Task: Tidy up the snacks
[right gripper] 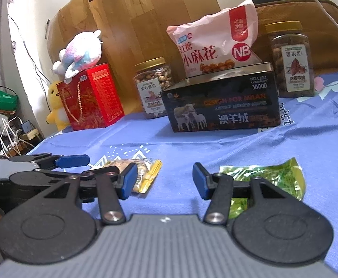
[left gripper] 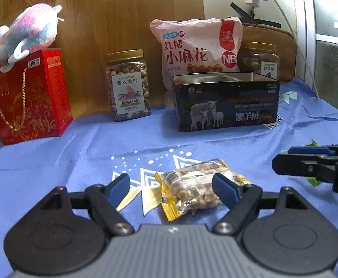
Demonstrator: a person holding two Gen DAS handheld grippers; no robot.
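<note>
A small yellow-edged snack packet (left gripper: 197, 186) lies on the blue cloth, right of centre between the fingers of my open left gripper (left gripper: 171, 186); the right fingertip (left gripper: 224, 190) overlaps it. It also shows in the right wrist view (right gripper: 145, 173). A green snack packet (right gripper: 268, 180) lies partly behind the right finger of my open, empty right gripper (right gripper: 165, 179). The open black tin (left gripper: 225, 100) stands behind; in the right wrist view the tin (right gripper: 222, 103) sits centre. The right gripper (left gripper: 308, 164) shows at the right edge of the left view. The left gripper (right gripper: 76, 169) shows at left.
Along the wooden back board stand a red gift box (left gripper: 32, 97) with a plush toy (left gripper: 27, 34) on top, a jar of nuts (left gripper: 128, 85), a pink snack bag (left gripper: 199, 46) and a second jar (right gripper: 290, 60). A yellow plush (right gripper: 56, 106) and cables lie beyond the left edge.
</note>
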